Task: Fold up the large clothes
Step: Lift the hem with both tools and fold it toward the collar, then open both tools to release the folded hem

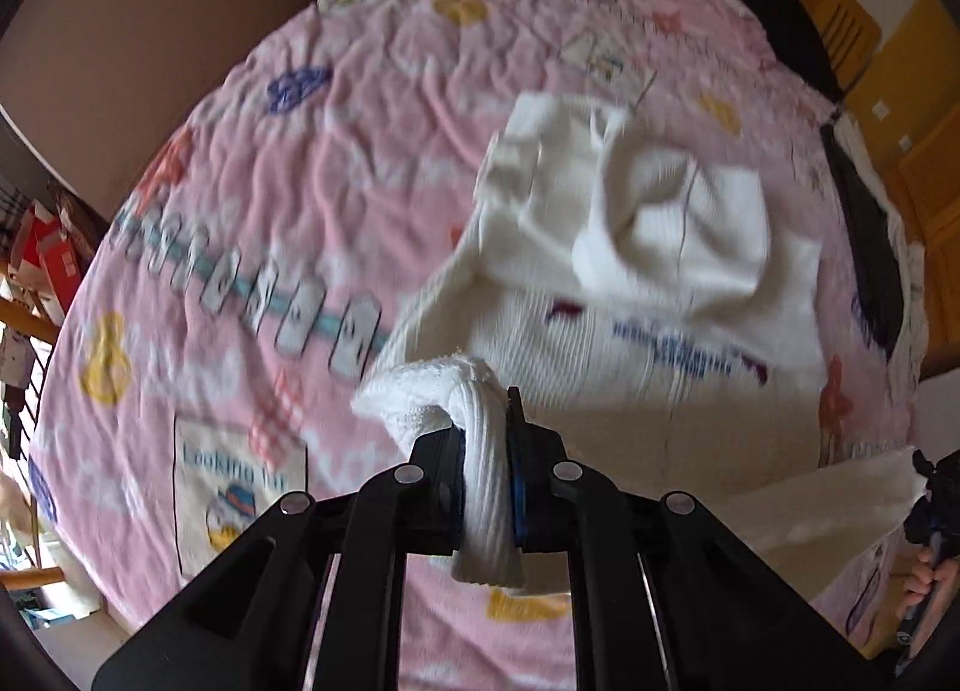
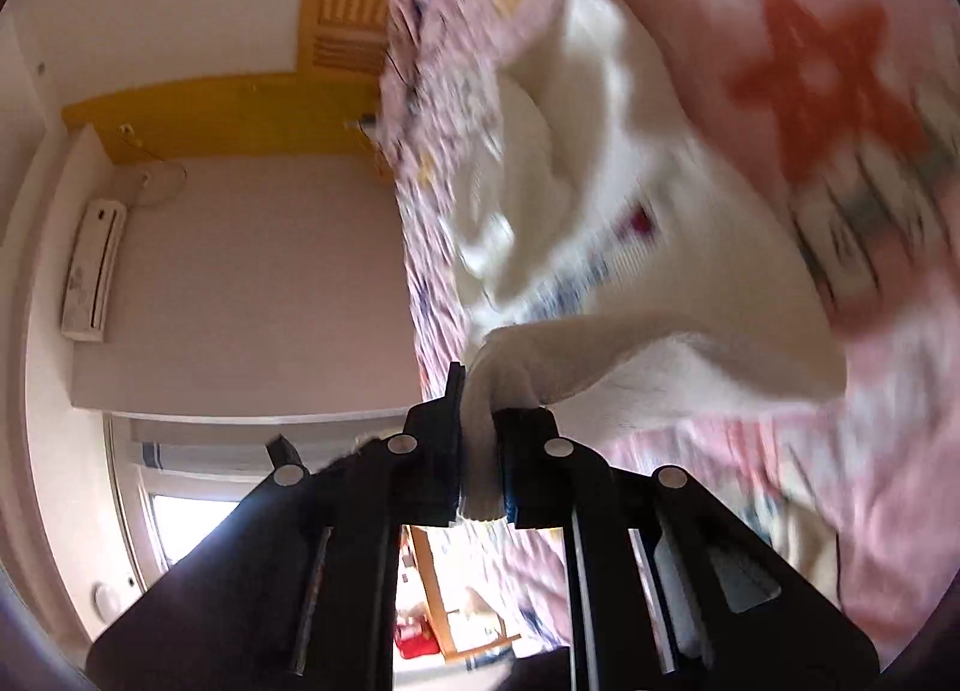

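I've got the left tool & right tool each pinched tight on a bunched hem corner of the white ribbed sweater, rest draped on the pink bed; looks soft, floppy, light-ish, so grip thick edges

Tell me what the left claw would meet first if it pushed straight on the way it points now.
Probably the white garment itself: the left claw, shut on its ribbed edge, points down at the body lying on the pink bedspread. Blur leaves depth uncertain.
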### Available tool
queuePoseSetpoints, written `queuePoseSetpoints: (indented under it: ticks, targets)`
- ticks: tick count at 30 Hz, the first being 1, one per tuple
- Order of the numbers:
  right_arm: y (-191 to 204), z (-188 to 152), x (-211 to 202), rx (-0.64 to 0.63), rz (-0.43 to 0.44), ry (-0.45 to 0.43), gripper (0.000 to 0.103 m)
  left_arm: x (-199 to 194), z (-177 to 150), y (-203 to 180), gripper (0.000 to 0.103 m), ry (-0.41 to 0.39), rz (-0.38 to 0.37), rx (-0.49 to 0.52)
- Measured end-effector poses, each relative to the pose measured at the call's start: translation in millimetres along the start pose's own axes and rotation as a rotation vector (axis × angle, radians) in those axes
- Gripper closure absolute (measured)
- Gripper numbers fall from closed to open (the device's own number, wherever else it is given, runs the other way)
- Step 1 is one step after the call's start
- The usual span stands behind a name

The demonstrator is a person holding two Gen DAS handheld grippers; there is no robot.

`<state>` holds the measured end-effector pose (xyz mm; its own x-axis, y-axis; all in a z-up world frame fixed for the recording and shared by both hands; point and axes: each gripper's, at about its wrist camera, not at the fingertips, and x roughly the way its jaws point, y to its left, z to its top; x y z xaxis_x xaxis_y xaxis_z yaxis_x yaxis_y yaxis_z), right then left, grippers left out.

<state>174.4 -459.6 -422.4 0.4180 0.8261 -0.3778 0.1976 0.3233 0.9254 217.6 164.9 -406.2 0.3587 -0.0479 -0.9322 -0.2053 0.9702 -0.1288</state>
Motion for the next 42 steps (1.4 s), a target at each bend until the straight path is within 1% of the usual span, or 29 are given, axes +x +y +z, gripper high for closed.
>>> queuePoseSetpoints:
  ticks: [2, 3, 6, 7, 8, 9, 12, 15, 16, 18, 19, 20, 23, 26, 27, 28, 29, 30, 31, 32, 34, 35, 36, 37, 38, 39, 40, 41, 42]
  targets:
    - [18.4, 32.1, -0.8, -0.002, -0.004, -0.031, 0.094, -0.2, 28.6, 0.3, 0.093, -0.039, -0.034, -0.01]
    - [22.5, 42.0, -3.9, -0.004, -0.003, -0.038, 0.094, 1.7, 45.6, -0.1, 0.093, -0.059, -0.055, -0.019]
    - [51.7, 88.7, 6.1, -0.038, -0.012, -0.075, 0.094, 12.5, 92.0, -2.0, 0.093, -0.104, -0.1, -0.043]
    - [62.1, 104.9, 14.1, -0.06, -0.017, -0.087, 0.094, 17.5, 110.1, -6.1, 0.093, -0.122, -0.109, -0.034]
    - [70.3, 117.2, 23.1, -0.072, -0.019, -0.094, 0.094, 26.2, 132.0, -13.3, 0.093, -0.134, -0.103, -0.002]
    - [76.7, 135.0, 36.5, -0.077, -0.026, -0.106, 0.094, 34.1, 145.9, -17.8, 0.093, -0.137, -0.099, 0.02]
    - [76.1, 182.4, 74.6, -0.048, -0.054, -0.126, 0.094, 79.3, 205.9, -32.6, 0.093, -0.092, -0.124, 0.057]
    - [58.0, 233.8, 113.2, 0.013, -0.107, -0.143, 0.094, 126.8, 247.7, -39.9, 0.093, -0.041, -0.126, 0.069]
    - [51.4, 250.9, 124.2, 0.029, -0.136, -0.147, 0.094, 138.3, 256.8, -41.7, 0.093, -0.029, -0.128, 0.066]
    - [39.1, 273.1, 147.0, 0.042, -0.175, -0.147, 0.094, 177.4, 282.3, -46.6, 0.093, 0.023, -0.139, 0.055]
    - [33.2, 285.0, 156.2, 0.052, -0.201, -0.147, 0.094, 191.5, 288.9, -46.2, 0.093, 0.044, -0.143, 0.054]
    - [25.4, 299.0, 167.7, 0.07, -0.222, -0.143, 0.094, 204.4, 295.4, -48.2, 0.093, 0.061, -0.141, 0.054]
    - [5.0, 322.6, 193.8, 0.11, -0.292, -0.126, 0.093, 242.3, 311.8, -57.9, 0.091, 0.113, -0.107, 0.08]
    - [-15.7, 337.2, 210.7, 0.181, -0.33, -0.115, 0.089, 279.0, 324.8, -66.3, 0.084, 0.208, -0.068, 0.098]
    - [-22.3, 340.7, 215.8, 0.213, -0.351, -0.112, 0.088, 286.2, 327.5, -65.6, 0.082, 0.231, -0.073, 0.093]
    - [-30.2, 343.7, 221.6, 0.255, -0.356, -0.104, 0.077, 297.6, 332.3, -64.3, 0.081, 0.284, -0.082, 0.078]
    - [-33.7, 343.7, 222.4, 0.272, -0.34, -0.103, 0.055, 303.0, 334.6, -61.8, 0.079, 0.307, -0.094, 0.063]
    - [-35.5, 344.6, 222.8, 0.283, -0.316, -0.115, 0.047, 307.7, 338.2, -57.7, 0.075, 0.336, -0.127, 0.039]
    - [-34.1, 345.1, 220.2, 0.282, -0.312, -0.141, 0.042, 310.2, 341.5, -53.9, 0.073, 0.359, -0.157, 0.021]
    - [-31.3, 346.3, 216.4, 0.278, -0.3, -0.176, 0.039, 311.4, 344.3, -50.5, 0.071, 0.38, -0.184, 0.008]
    - [-26.0, 349.1, 212.3, 0.282, -0.247, -0.209, 0.037, 310.1, 351.9, -46.4, 0.07, 0.41, -0.214, 0.029]
    - [-22.2, 348.8, 212.1, 0.276, -0.245, -0.205, 0.037, 308.1, 356.1, -43.6, 0.069, 0.424, -0.241, 0.031]
    - [-17.8, 348.4, 214.3, 0.256, -0.242, -0.188, 0.037, 305.6, 358.2, -42.2, 0.069, 0.432, -0.255, 0.026]
    - [-9.8, 346.4, 220.3, 0.212, -0.252, -0.149, 0.037, 302.2, 362.6, -38.1, 0.069, 0.439, -0.275, 0.009]
    - [-1.1, 341.8, 224.6, 0.173, -0.261, -0.118, 0.037, 301.7, 365.9, -35.1, 0.062, 0.463, -0.311, -0.012]
    - [5.0, 337.7, 228.6, 0.149, -0.261, -0.093, 0.037, 302.6, 368.2, -31.2, 0.051, 0.504, -0.375, -0.045]
    - [10.8, 332.2, 234.8, 0.127, -0.255, -0.062, 0.037, 300.7, 371.9, -27.2, 0.048, 0.511, -0.395, -0.07]
    - [15.9, 324.6, 242.8, 0.105, -0.233, -0.028, 0.037, 295.8, 377.9, -22.1, 0.038, 0.497, -0.402, -0.089]
    - [18.9, 316.4, 246.8, 0.094, -0.213, -0.007, 0.037, 290.9, 386.5, -12.1, 0.031, 0.485, -0.43, -0.138]
